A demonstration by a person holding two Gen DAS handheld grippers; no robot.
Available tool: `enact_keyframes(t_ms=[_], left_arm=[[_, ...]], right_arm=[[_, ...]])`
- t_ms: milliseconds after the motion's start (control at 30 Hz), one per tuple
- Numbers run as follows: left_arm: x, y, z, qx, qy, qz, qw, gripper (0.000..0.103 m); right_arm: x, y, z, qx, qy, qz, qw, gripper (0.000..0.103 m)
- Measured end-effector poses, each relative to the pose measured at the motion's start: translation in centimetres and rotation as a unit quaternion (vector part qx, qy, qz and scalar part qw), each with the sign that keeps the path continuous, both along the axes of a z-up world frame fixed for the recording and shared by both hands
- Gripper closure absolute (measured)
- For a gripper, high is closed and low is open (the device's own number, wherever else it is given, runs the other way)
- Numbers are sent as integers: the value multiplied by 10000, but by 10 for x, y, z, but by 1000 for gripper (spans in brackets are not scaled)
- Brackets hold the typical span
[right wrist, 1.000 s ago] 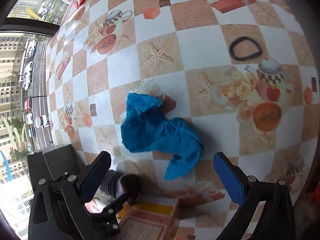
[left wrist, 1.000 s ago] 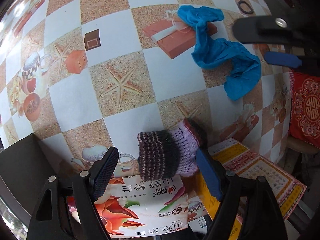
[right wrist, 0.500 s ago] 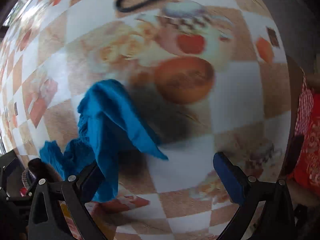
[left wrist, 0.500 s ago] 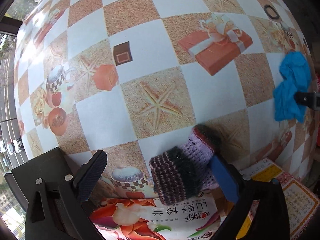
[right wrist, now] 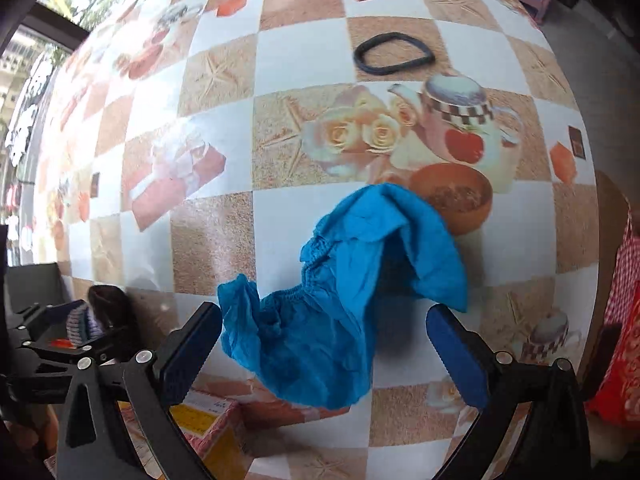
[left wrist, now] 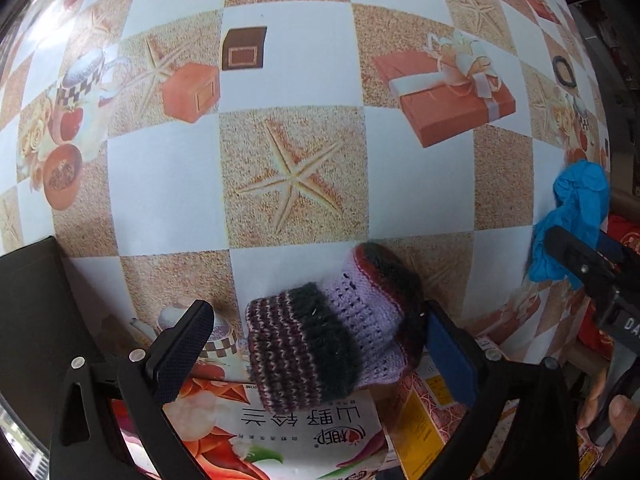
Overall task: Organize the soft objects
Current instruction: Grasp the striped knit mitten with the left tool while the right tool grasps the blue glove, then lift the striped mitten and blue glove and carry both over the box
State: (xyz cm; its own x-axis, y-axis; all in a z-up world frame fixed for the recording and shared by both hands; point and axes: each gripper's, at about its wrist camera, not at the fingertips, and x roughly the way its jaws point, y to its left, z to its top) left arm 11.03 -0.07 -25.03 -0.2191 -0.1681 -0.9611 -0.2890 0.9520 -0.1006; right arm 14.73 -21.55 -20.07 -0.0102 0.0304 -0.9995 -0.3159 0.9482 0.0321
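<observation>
Right gripper (right wrist: 320, 344) spread wide, gripping nothing. Blue shoe cover (right wrist: 344, 304) directly beneath, between the pads, touching the left pad; long axis running away toward upper right. Left gripper farther off.

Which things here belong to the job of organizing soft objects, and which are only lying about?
Belong to the job:
- knitted sock
- blue shoe cover

Only lying about:
- black rubber ring
- snack packet
- yellow-red box

place: home | cues: patterned tablecloth (right wrist: 296, 60); high-rise buildings through window (right wrist: 24, 60)
</observation>
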Motion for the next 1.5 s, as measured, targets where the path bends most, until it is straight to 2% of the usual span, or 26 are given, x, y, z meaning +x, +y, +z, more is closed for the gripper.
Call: enact_keyframes(t_ms=[67, 167, 233, 300, 400, 533, 600, 667, 700, 733, 800, 833, 867, 900, 967, 1033, 1200, 1333, 1500], left_arm=[[-3, -3, -3, 146, -7, -54, 9999, 1], [-5, -12, -8, 288, -18, -200, 9994, 1], [-2, -21, -11, 485, 46, -394, 9980, 0], [7, -22, -10, 486, 52, -404, 9980, 0], [16, -25, -15, 479, 119, -403, 9980, 0], [23, -16, -13, 485, 145, -268, 9984, 0], [27, -14, -14, 476, 171, -124, 9986, 0], [26, -10, -11, 484, 70, -138, 9987, 3], [23, -11, -7, 488, 5, -221, 9986, 9], [25, -15, -3, 504, -79, -347, 9981, 20], [27, -25, 8, 494, -252, -657, 9963, 39], [29, -29, 10, 307, -312, -741, 9963, 43], [29, -30, 12, 45, -387, -719, 9967, 44], [30, -30, 14, -116, -447, -671, 9967, 45], [32, -30, 20, -48, -563, -657, 9962, 45], [36, -30, 29, 17, -717, -678, 9951, 45], [45, -40, 69, 152, -1259, -972, 9872, 45], [52, -59, 100, 111, -1651, -1222, 9786, 45], [54, -98, 132, 30, -2058, -1727, 9632, 45]], right_arm=[[-1, 7, -12, -140, 84, 105, 9998, 0], [-5, 14, -16, -495, -34, 276, 9984, 0], [-7, 16, -17, -476, -14, 240, 9986, 0], [-8, 15, -17, -495, 28, 245, 9985, 0], [9, 27, -21, -503, 57, 158, 9986, 0], [48, 26, -17, -331, -477, -90, 9983, 0], [57, 21, -17, -361, -376, -12, 9986, 0], [59, 24, -19, -410, -155, 215, 9988, 0], [58, 24, -19, -424, -79, 308, 9986, 0], [55, 23, -19, -423, -32, 367, 9984, 0], [53, 20, -14, -438, -89, 473, 9979, 14], [47, 17, -11, -413, -136, 514, 9977, 19], [47, 16, -6, -375, -187, 572, 9975, 36], [48, 15, -2, -326, -239, 667, 9970, 58], [48, 12, 4, -128, -124, 768, 9969, 71], [52, 1, 9, 119, 3, 521, 9986, 74], [63, -40, 32, 913, 27, -311, 9953, 74], [60, -61, 49, 1061, -40, -573, 9927, 74], [41, -85, 64, 1165, -153, -831, 9896, 74]])
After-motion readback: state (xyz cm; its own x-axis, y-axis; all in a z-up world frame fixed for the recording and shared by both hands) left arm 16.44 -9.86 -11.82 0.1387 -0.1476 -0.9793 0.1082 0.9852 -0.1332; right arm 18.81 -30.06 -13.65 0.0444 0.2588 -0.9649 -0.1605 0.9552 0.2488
